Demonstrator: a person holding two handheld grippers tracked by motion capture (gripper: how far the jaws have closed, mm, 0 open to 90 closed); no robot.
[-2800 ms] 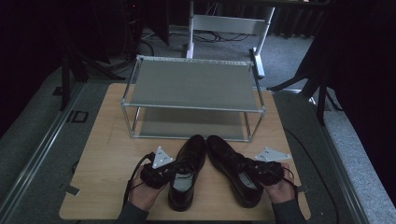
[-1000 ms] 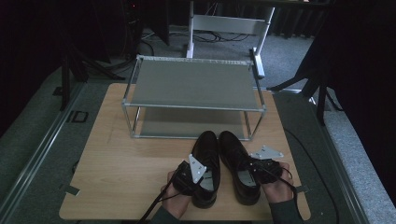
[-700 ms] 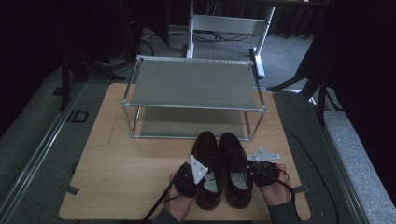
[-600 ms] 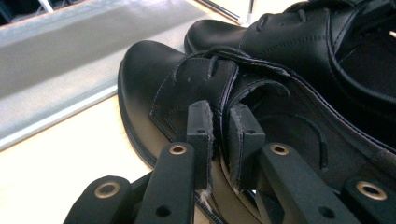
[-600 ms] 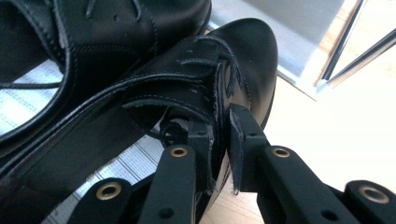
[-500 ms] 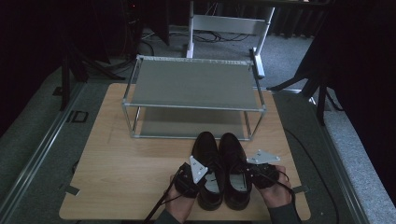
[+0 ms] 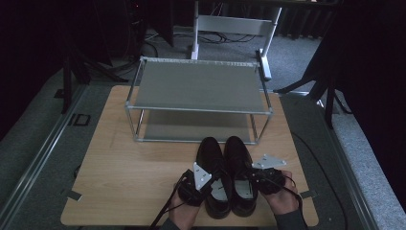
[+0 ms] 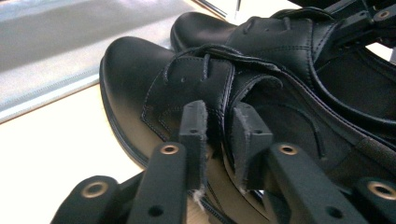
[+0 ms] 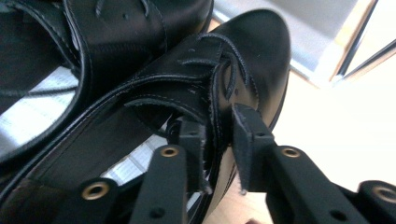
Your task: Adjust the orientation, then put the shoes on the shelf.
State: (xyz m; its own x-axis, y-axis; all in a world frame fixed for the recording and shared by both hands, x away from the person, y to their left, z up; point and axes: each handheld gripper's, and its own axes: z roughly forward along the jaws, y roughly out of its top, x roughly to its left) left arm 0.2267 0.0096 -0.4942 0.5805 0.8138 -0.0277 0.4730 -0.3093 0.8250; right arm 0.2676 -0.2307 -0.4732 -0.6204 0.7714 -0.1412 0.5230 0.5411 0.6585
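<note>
From the high view, two black leather lace-up shoes stand side by side, touching, toes pointing at a grey two-tier metal-framed shoe rack [image 7: 198, 91] on the light wooden desk [image 7: 124, 167]. The left black leather shoe [image 7: 210, 155] and the right black leather shoe [image 7: 239, 153] sit near the desk's front edge, just before the rack's lower tier. The left tongs [image 7: 194, 187] reach the left shoe's outer side, the right tongs [image 7: 263, 179] the right shoe's outer side

In the left gripper view, the left tongs [image 8: 219, 135] are clamped on the left shoe's [image 8: 135, 79] side wall at the collar, leather pinched between the pads

In the right gripper view, the right tongs [image 9: 218, 140] likewise pinch the right shoe's [image 9: 261, 51] side wall at the collar
</note>
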